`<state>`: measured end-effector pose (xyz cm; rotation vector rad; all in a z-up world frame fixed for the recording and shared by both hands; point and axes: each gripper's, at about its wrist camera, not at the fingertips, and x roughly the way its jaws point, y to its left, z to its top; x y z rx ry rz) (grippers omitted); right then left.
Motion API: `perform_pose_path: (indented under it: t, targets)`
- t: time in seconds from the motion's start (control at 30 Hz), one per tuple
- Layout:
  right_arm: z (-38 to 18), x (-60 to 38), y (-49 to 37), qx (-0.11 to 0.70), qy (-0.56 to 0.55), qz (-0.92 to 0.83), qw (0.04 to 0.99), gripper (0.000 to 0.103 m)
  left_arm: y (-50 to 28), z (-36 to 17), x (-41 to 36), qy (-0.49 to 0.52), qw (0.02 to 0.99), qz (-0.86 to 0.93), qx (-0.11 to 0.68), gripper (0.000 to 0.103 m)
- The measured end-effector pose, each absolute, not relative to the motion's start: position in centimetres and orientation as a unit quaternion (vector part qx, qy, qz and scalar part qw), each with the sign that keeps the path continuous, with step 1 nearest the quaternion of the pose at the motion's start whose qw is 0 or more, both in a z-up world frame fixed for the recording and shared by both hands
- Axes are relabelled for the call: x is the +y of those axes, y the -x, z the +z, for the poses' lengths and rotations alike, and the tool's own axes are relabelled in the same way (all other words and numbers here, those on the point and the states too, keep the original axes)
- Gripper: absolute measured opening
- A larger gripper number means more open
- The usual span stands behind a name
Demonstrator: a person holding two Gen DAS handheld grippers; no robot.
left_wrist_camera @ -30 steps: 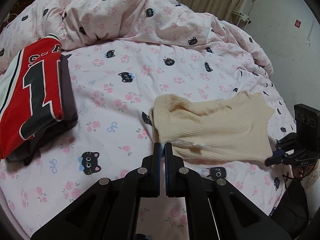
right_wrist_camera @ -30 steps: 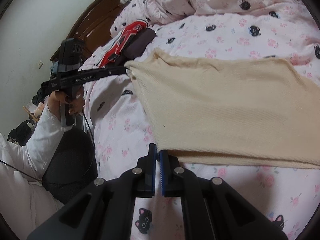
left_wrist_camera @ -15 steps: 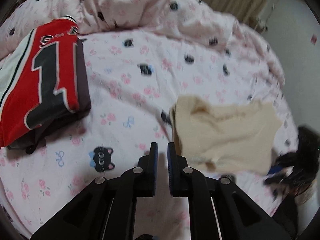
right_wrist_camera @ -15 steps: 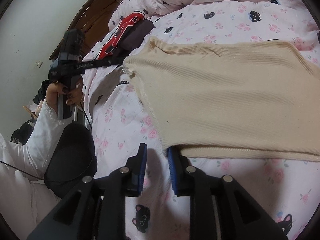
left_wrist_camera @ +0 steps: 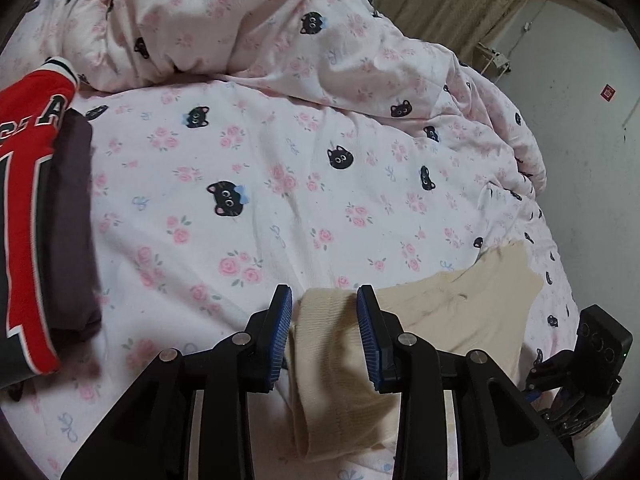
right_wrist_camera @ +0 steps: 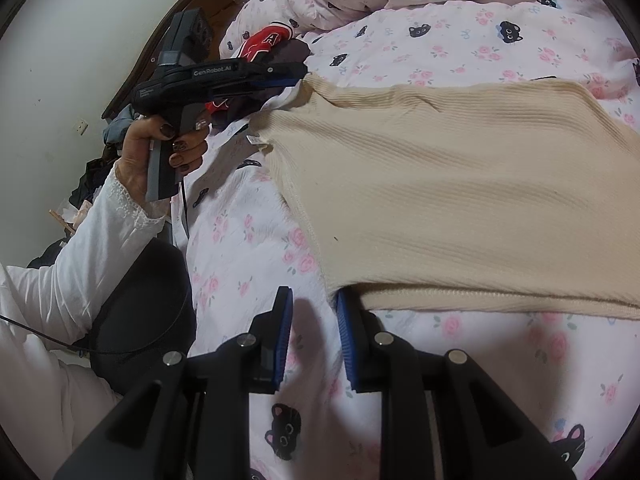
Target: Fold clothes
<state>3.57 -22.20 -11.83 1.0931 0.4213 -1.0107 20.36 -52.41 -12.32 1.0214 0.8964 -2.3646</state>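
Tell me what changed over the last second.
Both grippers released the cream ribbed knit top: the left gripper, jaws opening, has slid along it and straddles its folded edge; the right gripper stands open beside its corner. The top stays flat; the folded red jersey is untouched.

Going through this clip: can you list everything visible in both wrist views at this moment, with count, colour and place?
cream ribbed garment: one, cream, lying folded on the bed, its near end between the left gripper's fingers
red jersey: one, red with black and white lettering, folded at the bed's left edge in the left wrist view
dark garment: one, dark brown-grey, folded under the jersey
bed sheet: one, pink with roses and black cats, covering the bed
duvet: one, same print, bunched at the far side
headboard: one, dark wood, by the wall
left gripper: one, black with blue pads, jaws opening, cream fabric between them
right gripper: one, black with blue pads, open at the garment's near corner
hand: one, dark nails, white sleeve, holding the left gripper
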Motion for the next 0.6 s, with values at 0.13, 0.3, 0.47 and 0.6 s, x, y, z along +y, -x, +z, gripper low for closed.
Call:
perform_pose_path:
  t: [0.13, 0.3, 0.47, 0.6]
  targets:
    - [-11.9, -22.1, -3.6, 0.19, -0.494, -0.456, 0.716, 0.024, -19.8, -13.0, -52.7, -0.371, 0.196, -0.844, 0.334, 0.029]
    - [-12.0, -22.2, -3.5, 0.186, -0.496, -0.455, 0.716, 0.024, -19.4, -13.8, -52.8, -0.377, 0.201, -0.839, 0.338, 0.025]
    - [-11.4, -21.9, -3.4, 0.187, -0.493, -0.455, 0.718, 0.031, -19.4, -14.1, -52.8, -0.371, 0.211, -0.837, 0.342, 0.016]
    - [-10.3, -21.1, -3.0, 0.195, -0.481, -0.458, 0.722, 0.037, -19.8, -13.8, -52.8, -0.358, 0.229, -0.837, 0.344, 0.015]
